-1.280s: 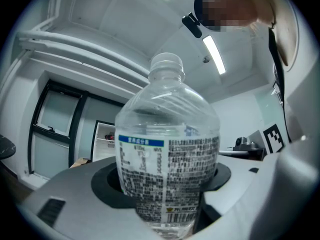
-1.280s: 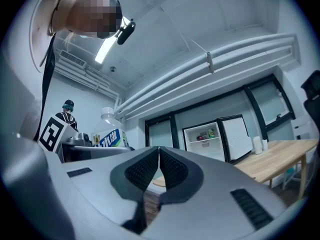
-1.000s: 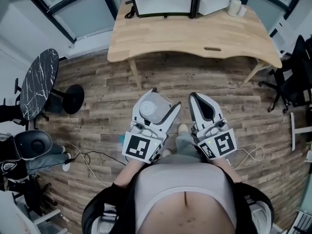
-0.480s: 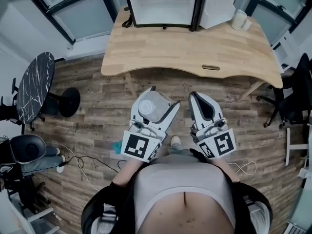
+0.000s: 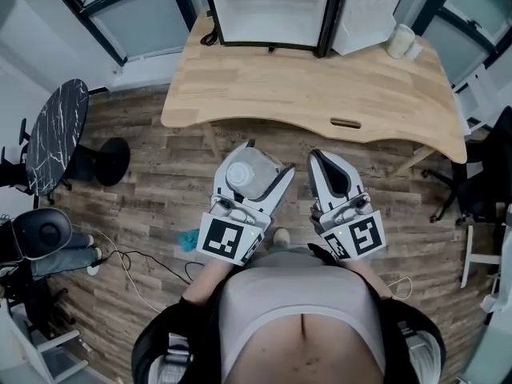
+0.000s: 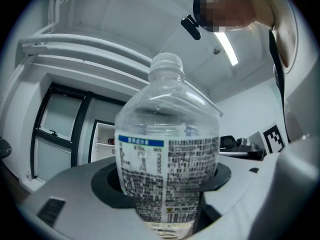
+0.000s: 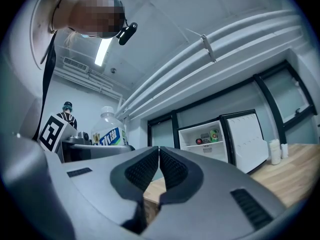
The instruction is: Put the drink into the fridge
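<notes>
My left gripper (image 5: 258,184) clamped low on drink bottle (image 6: 167,154), centre frame, above floor; my right gripper (image 7: 159,156) closed, empty; fridge (image 5: 272,6) open, top centre, at desk's (image 5: 320,78) far edge; risk: smooth bottle tips in low grip, or clips desk edge on reach.

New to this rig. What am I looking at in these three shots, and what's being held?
There is no robot: a person holds a two-jaw gripper in each hand. The head view looks down from a camera on the person's head. The other two cameras ride on the grippers and look along their jaws. The left gripper is shut on a clear drink bottle. The right gripper is shut and empty. Ahead is a wooden table, with an open fridge at its far side and white cups.
</notes>
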`<state>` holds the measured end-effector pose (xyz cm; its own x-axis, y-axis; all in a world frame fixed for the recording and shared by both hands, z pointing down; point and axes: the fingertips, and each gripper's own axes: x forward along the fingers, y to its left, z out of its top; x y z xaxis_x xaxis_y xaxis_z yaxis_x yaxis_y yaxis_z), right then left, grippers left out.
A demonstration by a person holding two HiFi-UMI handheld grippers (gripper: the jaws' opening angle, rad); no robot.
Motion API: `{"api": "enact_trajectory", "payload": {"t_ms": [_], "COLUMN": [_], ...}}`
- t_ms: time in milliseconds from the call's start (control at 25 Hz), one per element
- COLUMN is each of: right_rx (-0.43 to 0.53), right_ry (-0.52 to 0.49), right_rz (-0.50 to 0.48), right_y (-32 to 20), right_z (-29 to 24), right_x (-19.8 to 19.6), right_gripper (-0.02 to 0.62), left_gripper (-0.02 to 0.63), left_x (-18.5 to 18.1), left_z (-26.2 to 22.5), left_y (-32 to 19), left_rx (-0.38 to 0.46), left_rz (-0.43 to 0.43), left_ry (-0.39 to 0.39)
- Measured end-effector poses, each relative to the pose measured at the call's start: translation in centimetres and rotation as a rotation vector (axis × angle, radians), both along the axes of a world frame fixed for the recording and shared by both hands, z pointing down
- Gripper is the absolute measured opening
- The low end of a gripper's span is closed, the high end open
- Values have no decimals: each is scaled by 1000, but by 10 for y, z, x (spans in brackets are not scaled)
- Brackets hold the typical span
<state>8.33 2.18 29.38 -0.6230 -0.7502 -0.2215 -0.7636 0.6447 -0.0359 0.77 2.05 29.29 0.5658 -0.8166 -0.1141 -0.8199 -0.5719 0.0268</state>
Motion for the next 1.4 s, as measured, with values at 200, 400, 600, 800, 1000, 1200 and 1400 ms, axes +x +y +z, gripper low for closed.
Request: {"api": "enact_trajectory", "payload": {"t_ms": [200,400,600,800,1000,1200,1400], "right_rx": [-6,-7,-13,-19,-22,-27,-38], "right_ry": [-2,-2,2,-3,4,-5,-14], "right_rz": [-22,-23,-22,-24,-27,-35,-45], "right_y": [-13,-18,-21,-18,-17,-15,-18], "right_z": [3,3,3,5,7,9,14], "right_x": [-2,-5,-9,-11,-8,-1,1], "right_gripper": [31,31,31,31,31,31,31], "left_gripper": [333,333,333,333,333,333,333], "left_x": [2,-1,-2,-3,0,4,3], "left_z": [1,0,0,1,6,9,13], "left_y": [-11,-15,-18,-15,-13,-13,-13], "left_rx": [-1,1,-3,-2,-12,-23,-43], "left_rz": [-12,-16,-4,1,-3,-18,-38], "left_ry": [-6,1,0,-6,-5,-5,-8]}}
